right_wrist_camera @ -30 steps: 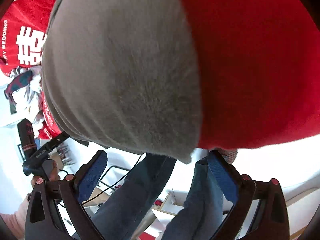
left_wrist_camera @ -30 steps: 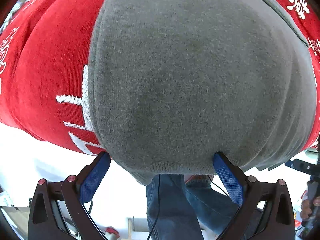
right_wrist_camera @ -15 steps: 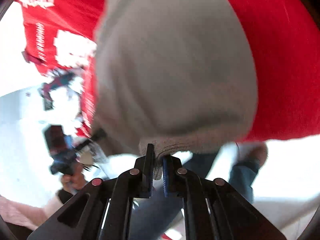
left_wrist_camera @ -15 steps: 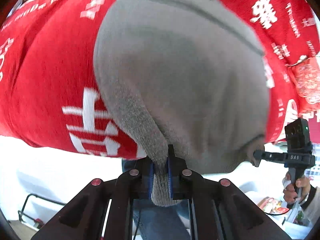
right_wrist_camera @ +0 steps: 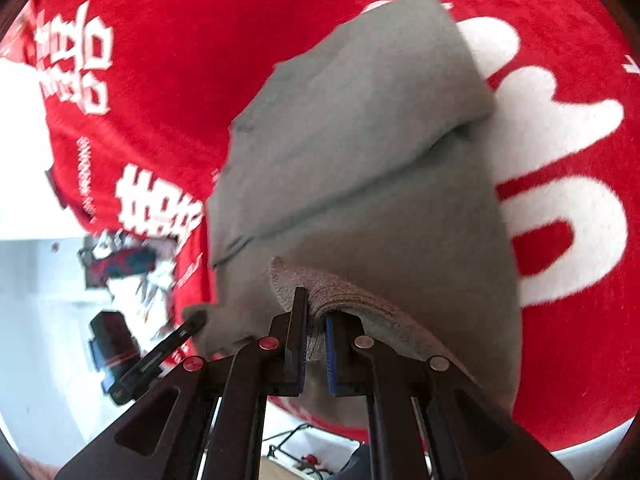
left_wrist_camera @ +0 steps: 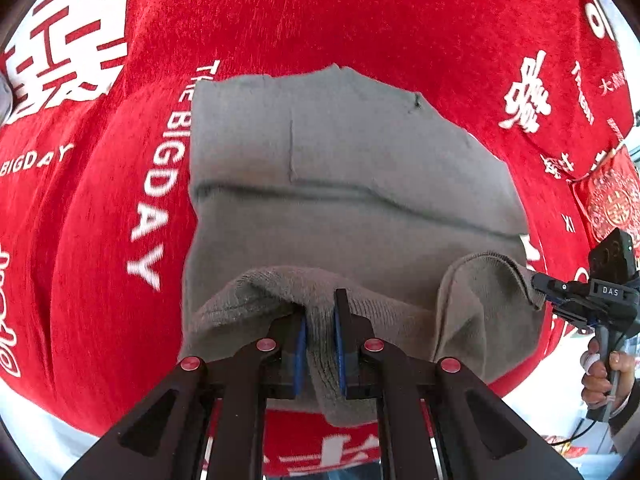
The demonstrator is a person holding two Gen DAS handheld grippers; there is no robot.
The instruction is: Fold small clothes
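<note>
here one grey knitted garment point(left_wrist_camera: 352, 200) is spread on the red printed cloth point(left_wrist_camera: 360, 20), its near hem lifted; the hem is pinched by two grippers, the left gripper point(left_wrist_camera: 320, 340) and the right gripper point(right_wrist_camera: 316, 340), both closed on it

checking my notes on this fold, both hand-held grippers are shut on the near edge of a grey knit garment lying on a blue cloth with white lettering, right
Not quite: the cloth under the garment is red with white lettering, not blue, as both wrist views show. The rest holds: the left hand-held gripper and the right hand-held gripper are each shut on the near edge of the grey knit garment.
</note>
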